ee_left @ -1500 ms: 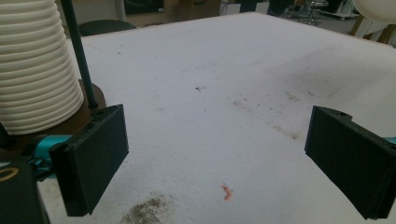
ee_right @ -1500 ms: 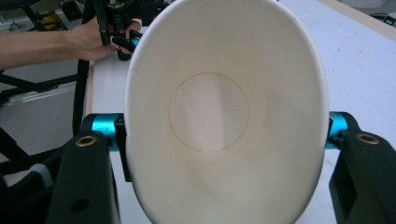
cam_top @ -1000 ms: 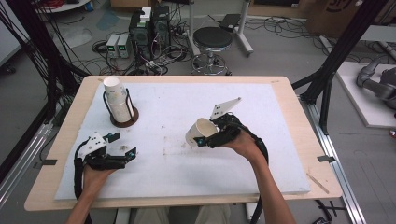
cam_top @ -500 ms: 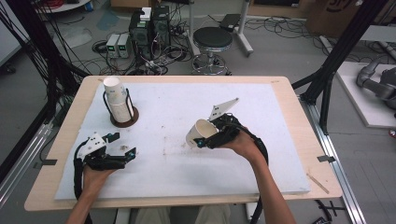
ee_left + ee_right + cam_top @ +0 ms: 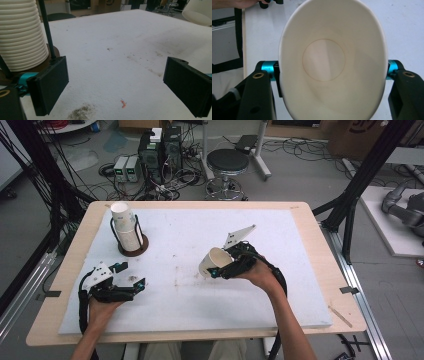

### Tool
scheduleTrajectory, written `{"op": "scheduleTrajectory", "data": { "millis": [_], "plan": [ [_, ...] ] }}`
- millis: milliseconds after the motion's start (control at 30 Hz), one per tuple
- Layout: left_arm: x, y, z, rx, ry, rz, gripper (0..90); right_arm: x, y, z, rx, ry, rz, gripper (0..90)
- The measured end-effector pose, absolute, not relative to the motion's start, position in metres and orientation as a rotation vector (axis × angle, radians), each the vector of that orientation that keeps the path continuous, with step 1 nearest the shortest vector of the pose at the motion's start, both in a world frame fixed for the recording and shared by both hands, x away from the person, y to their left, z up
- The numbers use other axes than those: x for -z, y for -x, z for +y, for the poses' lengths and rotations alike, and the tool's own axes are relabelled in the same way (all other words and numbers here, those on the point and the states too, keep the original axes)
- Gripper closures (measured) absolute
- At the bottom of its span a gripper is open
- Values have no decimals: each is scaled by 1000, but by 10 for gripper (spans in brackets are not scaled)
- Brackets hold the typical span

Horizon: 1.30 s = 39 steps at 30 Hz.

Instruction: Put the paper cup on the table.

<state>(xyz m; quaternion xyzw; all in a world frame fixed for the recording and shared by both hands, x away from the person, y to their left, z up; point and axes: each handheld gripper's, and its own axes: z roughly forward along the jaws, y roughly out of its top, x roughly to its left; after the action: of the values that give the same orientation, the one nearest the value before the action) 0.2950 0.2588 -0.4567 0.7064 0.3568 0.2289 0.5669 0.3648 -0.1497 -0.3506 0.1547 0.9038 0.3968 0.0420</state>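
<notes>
Squeezing the white paper cup (image 5: 215, 261) into an oval, your right tool (image 5: 223, 268) clamps it tilted above the desk's (image 5: 320, 285) middle, mouth exposed. Your left tool (image 5: 131, 285) waits wide open and empty near the front-left corner, below the ribbed white cup stack (image 5: 125, 226).

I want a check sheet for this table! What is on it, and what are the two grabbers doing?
Surface: white mat on a wooden table, with dark smudges.
Job's things: one paper cup, tilted, mouth squeezed oval; a stack of paper cups standing in a round holder.
Clutter: small stick on the table's edge.
Grippers: right gripper is shut on the paper cup; left gripper is open and empty, low over the mat.
Cables: black loops trail from both grippers.
Surroundings: stool, electronics boxes, floor wires.
</notes>
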Motion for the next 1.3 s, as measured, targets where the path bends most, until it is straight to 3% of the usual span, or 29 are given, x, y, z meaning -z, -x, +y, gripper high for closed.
{"op": "scheduleTrajectory", "data": {
  "millis": [800, 1300],
  "plan": [
    [457, -295, 259, -534, -1661, 839, 61, 353, -376, -135, -1140, -453, 2813, 355],
    [457, -295, 259, -530, -1663, 835, 62, 365, -388, -114, -924, -434, 2905, 355]
  ]
}}
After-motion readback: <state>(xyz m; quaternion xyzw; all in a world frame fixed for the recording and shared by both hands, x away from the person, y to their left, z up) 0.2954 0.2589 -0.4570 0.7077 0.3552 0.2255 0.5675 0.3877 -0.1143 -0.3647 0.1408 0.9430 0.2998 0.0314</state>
